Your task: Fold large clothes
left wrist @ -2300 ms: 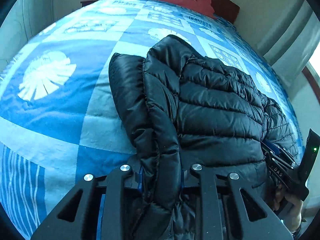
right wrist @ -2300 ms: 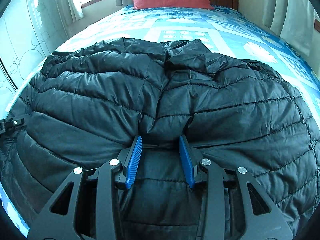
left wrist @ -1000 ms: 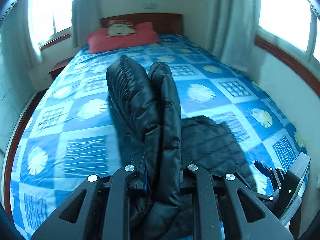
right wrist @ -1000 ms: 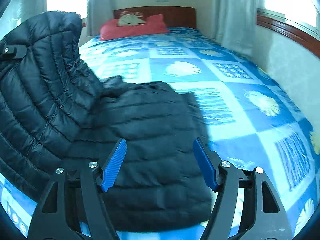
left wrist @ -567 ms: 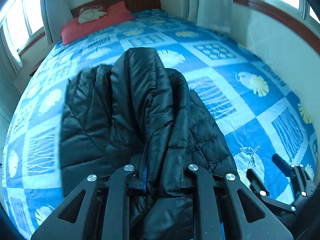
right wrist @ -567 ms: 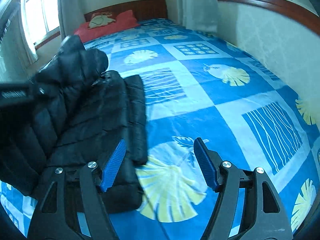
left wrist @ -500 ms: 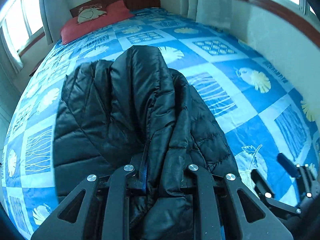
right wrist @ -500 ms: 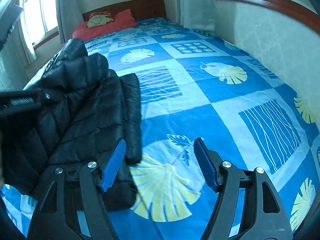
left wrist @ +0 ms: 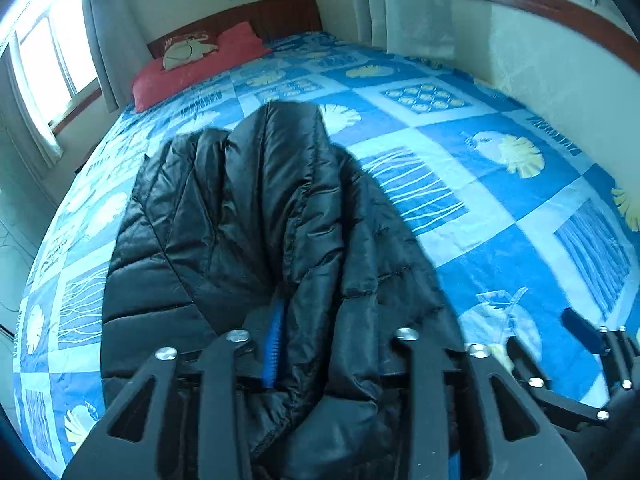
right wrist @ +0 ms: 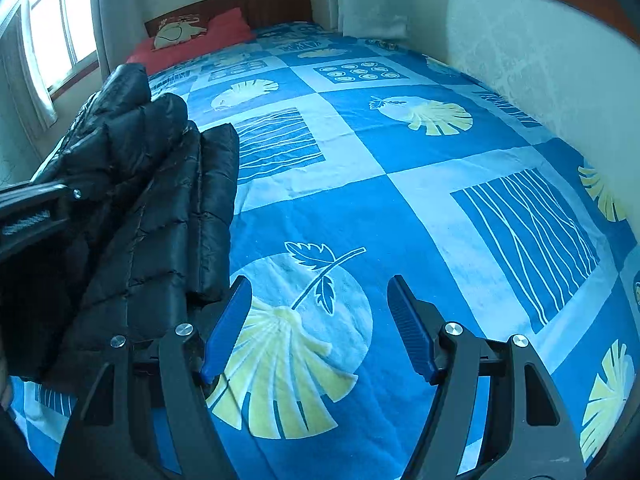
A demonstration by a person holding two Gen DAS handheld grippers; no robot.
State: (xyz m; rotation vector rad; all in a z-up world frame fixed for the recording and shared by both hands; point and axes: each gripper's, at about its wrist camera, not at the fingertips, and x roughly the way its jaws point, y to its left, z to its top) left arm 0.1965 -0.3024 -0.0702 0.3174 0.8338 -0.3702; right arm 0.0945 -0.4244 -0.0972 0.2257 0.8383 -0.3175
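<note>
A black quilted puffer jacket [left wrist: 240, 220] lies folded in a heap on the blue patterned bedspread [left wrist: 480, 208]. My left gripper [left wrist: 332, 340] sits over its near edge with its jaws opening. A thick fold of the jacket still lies between them, and the left blue pad [left wrist: 274, 336] stands bare beside that fold. In the right wrist view the jacket [right wrist: 152, 208] is at the left. My right gripper [right wrist: 318, 320] hovers open just right of it, over a leaf print, with nothing between its blue pads. The right gripper [left wrist: 592, 344] also shows at the left wrist view's lower right.
A red pillow [left wrist: 192, 64] and a wooden headboard [left wrist: 280, 16] are at the far end of the bed. A pale wall [right wrist: 520, 64] runs along the bed's right side. Curtained windows [left wrist: 44, 64] are at the left.
The left gripper's jaws have spread, baring the left blue pad beside the jacket fold. The jacket has settled lower and flatter on the bed. The right gripper stays open.
</note>
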